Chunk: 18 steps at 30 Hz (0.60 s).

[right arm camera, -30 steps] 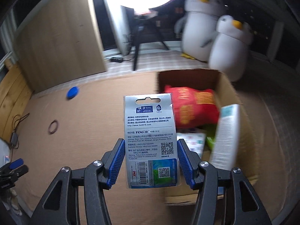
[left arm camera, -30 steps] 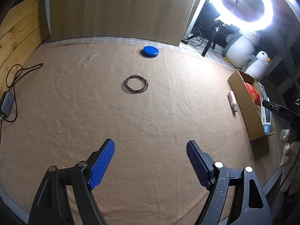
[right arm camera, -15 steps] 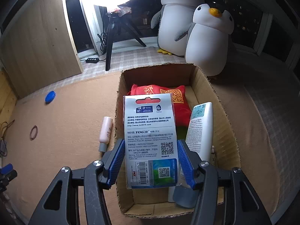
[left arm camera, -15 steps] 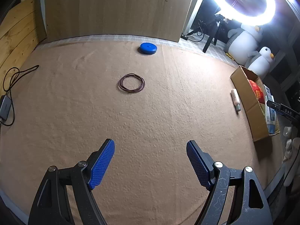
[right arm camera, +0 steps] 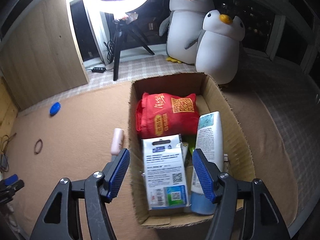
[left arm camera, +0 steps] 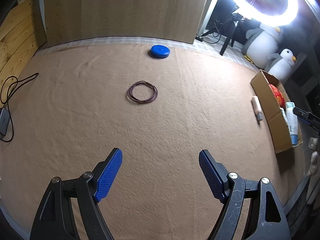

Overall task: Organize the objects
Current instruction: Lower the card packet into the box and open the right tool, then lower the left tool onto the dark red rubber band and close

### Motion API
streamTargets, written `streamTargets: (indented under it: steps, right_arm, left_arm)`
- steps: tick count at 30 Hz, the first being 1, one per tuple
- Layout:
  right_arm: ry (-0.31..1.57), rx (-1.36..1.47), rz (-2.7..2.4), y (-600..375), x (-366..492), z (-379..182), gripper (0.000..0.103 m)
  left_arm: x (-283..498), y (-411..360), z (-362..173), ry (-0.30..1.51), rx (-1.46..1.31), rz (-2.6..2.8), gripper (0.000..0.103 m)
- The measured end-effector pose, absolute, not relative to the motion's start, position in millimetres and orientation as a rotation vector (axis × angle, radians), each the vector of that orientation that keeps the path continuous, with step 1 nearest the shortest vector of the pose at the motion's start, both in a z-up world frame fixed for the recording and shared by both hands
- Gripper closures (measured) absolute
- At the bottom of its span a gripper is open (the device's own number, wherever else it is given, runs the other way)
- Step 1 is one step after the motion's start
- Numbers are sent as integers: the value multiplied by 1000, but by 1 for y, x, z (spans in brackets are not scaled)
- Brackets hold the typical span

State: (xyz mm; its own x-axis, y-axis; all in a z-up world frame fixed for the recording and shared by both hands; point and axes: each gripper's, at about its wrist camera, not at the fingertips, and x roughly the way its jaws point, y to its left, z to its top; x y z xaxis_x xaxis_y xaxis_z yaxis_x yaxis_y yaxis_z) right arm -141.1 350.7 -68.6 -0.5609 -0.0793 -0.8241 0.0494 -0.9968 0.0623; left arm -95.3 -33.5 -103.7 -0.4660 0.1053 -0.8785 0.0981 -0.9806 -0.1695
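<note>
The silver blister pack (right arm camera: pixel 166 172) lies in the near part of the cardboard box (right arm camera: pixel 238 132), printed back facing up, free of my right gripper (right arm camera: pixel 161 177), whose jaws stand wide apart above it with nothing between the blue pads (right arm camera: pixel 118 172). Just right of the pack a white tube with a blue cap (right arm camera: pixel 210 152) lies lengthwise, touching or nearly touching it; I can't tell which from this angle. Behind both, a red pouch with gold print (right arm camera: pixel 167 114) fills the far half of the box, and a bit of green packaging (right arm camera: pixel 191 149) shows between pack and tube.

Outside the box, just beside its left wall, a pale pink bottle (right arm camera: pixel 118 141) lies on the tan blanket (left arm camera: pixel 80 110). Well away on that blanket sit a coil of thin brown rings (left arm camera: pixel 142 91) and, farther back near the wooden panel (left arm camera: pixel 120 10), a blue round lid (left arm camera: pixel 160 51).

My left gripper (left arm camera: pixel 160 172) hangs over bare blanket, jaws spread and holding nothing, well apart from the rings. From its camera the box is at the far right edge.

Two plush penguins (right arm camera: pixel 200 32) stand behind the box, beside a ring light on a tripod (right arm camera: pixel 118 0). A dark cable (left arm camera: pixel 10 88) loops at the blanket's left edge.
</note>
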Motion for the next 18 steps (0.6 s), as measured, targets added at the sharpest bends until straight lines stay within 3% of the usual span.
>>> streamTargets:
  steps: [18]
  right_arm:
    - [60, 1386, -2622, 311, -91, -61, 41]
  left_arm:
    - [-212, -57, -135, -350, -1770, 2630, 21]
